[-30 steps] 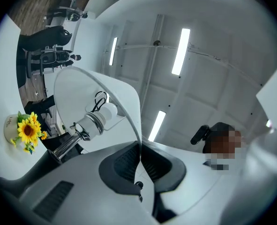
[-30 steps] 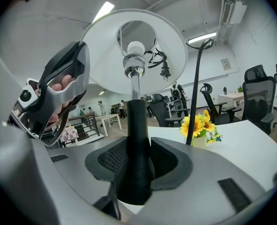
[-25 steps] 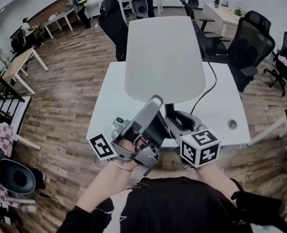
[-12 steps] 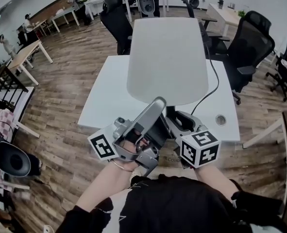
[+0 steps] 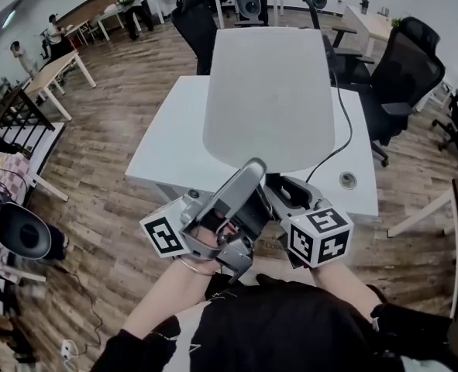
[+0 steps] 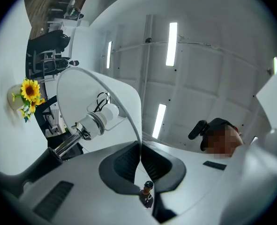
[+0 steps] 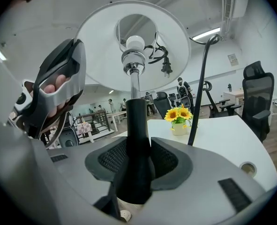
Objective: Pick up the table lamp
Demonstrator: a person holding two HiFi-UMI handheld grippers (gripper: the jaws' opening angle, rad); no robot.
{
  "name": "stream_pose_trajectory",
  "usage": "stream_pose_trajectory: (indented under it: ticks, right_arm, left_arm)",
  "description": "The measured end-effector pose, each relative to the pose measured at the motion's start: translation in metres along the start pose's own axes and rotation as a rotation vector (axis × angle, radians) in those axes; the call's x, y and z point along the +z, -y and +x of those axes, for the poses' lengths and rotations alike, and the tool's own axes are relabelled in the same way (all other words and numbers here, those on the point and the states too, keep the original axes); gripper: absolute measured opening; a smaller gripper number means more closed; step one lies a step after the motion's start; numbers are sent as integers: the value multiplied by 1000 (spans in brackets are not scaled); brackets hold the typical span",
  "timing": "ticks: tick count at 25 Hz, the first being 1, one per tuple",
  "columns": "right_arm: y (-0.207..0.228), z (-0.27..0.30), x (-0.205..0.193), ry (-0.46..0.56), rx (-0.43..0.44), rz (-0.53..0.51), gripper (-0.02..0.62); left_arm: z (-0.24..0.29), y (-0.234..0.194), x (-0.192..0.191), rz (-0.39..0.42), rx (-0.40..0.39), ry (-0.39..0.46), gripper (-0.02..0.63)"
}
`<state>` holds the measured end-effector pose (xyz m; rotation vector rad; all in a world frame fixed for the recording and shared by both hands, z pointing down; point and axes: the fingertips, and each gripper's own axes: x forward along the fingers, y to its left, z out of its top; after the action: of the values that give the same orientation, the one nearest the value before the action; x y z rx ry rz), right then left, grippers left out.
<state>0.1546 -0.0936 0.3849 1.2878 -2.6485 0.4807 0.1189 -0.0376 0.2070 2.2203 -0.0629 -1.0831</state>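
Observation:
The table lamp hangs off the table between both grippers. Its white shade [image 5: 271,91] fills the middle of the head view. My left gripper [image 5: 249,169] points upward and is shut on the shade's lower rim [image 6: 139,146]; the bulb [image 6: 105,114] and metal stem show inside the shade. My right gripper [image 5: 281,191] is shut on the lamp's black lower stem [image 7: 136,139], below the shade [image 7: 133,46] and bulb [image 7: 134,43]. The lamp's black cord [image 7: 199,88] hangs to the right of the stem, and its plug [image 7: 165,67] dangles inside the shade.
A white table [image 5: 174,146] with a cable hole [image 5: 347,180] stands just beyond the lamp, over a wood floor. A small vase of sunflowers [image 7: 178,118] stands on the table. Black office chairs [image 5: 403,68] are at the right and back. Other desks and people are far left.
Both grippers and the lamp have drawn back from the white table, whose front edge now sits farther up the head view. Both grips are unchanged.

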Motion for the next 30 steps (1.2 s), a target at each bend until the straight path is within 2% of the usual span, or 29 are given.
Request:
stream_pose_trajectory:
  ticks: [7, 30]
  right_arm:
    - [-14, -7, -7, -2, 10, 4, 166]
    - [-53, 18, 0, -5, 33, -15, 167]
  left_arm:
    - [-9, 10, -2, 0, 19, -1, 16]
    - [-30, 25, 34, 17, 31, 2, 17]
